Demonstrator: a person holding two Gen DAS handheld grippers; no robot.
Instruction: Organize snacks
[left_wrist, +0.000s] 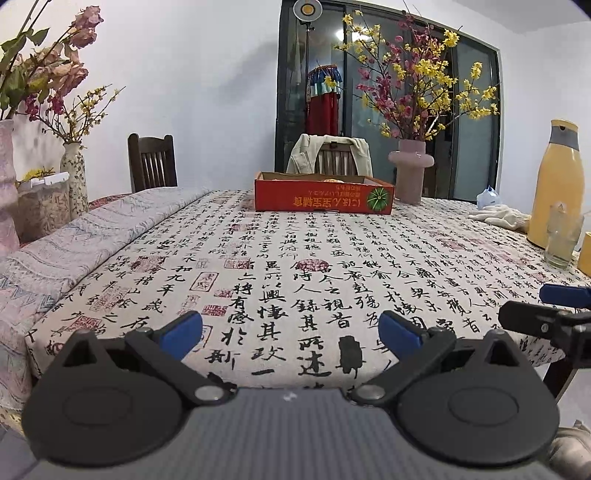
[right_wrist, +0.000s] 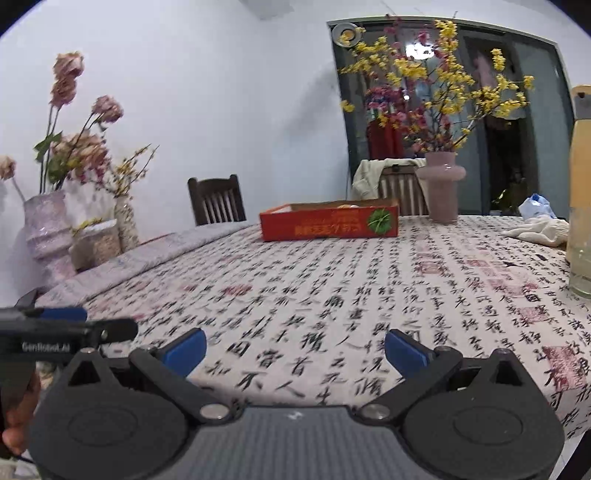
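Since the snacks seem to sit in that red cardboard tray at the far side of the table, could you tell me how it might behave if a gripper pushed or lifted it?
The red cardboard tray is low and wide, so it probably slides on the tablecloth rather than tipping. Its thin walls look likely to flex if pinched. Lifted by one edge, it may sag and spill its contents.

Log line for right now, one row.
left gripper: open, empty | right gripper: open, empty | both at near table edge | red box: far side, untouched | no snack held
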